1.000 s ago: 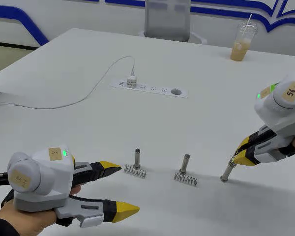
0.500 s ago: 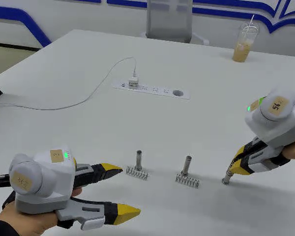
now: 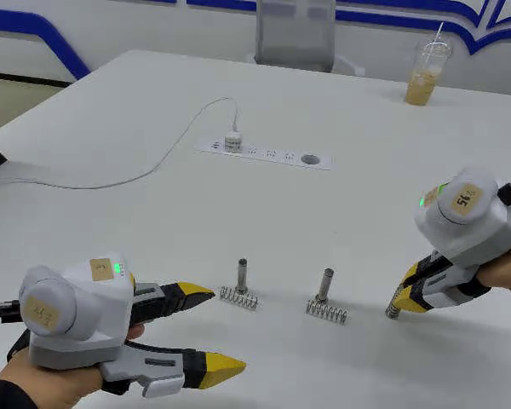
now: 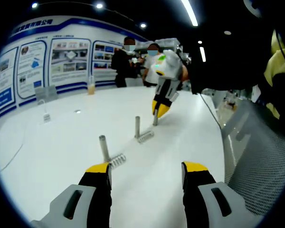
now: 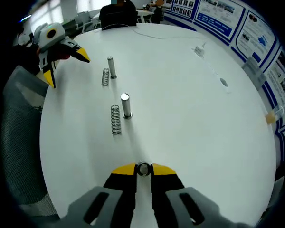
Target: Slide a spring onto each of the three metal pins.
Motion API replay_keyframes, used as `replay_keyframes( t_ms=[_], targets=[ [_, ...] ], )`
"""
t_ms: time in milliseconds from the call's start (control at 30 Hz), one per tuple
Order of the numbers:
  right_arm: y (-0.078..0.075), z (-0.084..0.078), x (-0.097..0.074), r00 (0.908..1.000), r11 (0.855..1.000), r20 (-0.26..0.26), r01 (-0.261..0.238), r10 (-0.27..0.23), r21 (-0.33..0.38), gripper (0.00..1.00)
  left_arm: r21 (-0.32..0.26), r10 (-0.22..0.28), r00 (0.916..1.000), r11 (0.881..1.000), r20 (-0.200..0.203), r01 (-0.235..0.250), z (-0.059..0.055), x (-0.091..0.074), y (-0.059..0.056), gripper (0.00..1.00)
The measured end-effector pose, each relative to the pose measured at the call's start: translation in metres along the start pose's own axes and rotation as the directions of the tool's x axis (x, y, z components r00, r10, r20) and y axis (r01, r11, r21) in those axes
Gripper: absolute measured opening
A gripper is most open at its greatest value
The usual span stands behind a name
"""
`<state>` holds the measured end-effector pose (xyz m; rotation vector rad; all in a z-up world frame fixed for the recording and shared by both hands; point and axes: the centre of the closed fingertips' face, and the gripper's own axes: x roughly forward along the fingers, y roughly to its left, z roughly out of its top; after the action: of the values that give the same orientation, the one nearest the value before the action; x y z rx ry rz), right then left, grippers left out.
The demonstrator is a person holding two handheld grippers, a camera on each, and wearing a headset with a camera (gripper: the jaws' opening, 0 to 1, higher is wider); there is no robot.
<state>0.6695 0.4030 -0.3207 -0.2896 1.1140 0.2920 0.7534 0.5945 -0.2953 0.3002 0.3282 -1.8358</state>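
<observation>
Two pins are standing upright on the white table [image 3: 111, 119]: the left pin [image 3: 242, 273] and the middle pin [image 3: 326, 283]. The left spring [image 3: 238, 297] and the middle spring [image 3: 326, 311] are lying just beside their bases on the near side, so they are blocking a low approach from the front. Bare table is lying between the two pins, and the room above them is open. The left gripper [image 3: 223, 331], jaws spread, is occupying the near-left side, near the left pin. The right gripper [image 3: 406, 292], closed on the third spring [image 3: 398, 297], is covering the right pin [image 3: 391, 313]. The power strip [image 3: 264, 154] and its cable [image 3: 136, 175] are lying well behind, with wide bare surface before them.
</observation>
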Motion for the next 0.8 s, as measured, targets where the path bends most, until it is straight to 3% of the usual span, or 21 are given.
replay_keyframes(
  t_ms=[467,800],
  targets=[
    [0.0,-0.002,0.003,1.0,1.0,0.006,-0.004,0.004,0.006,0.17,-0.004,0.002,1.0,1.0,0.002,-0.002,-0.001,0.001,0.0,0.6],
    [0.004,0.007,-0.016,0.9985,1.0,0.048,0.026,-0.026,0.003,0.21,-0.002,0.001,1.0,1.0,0.002,-0.001,-0.002,0.001,0.0,0.6]
  ],
)
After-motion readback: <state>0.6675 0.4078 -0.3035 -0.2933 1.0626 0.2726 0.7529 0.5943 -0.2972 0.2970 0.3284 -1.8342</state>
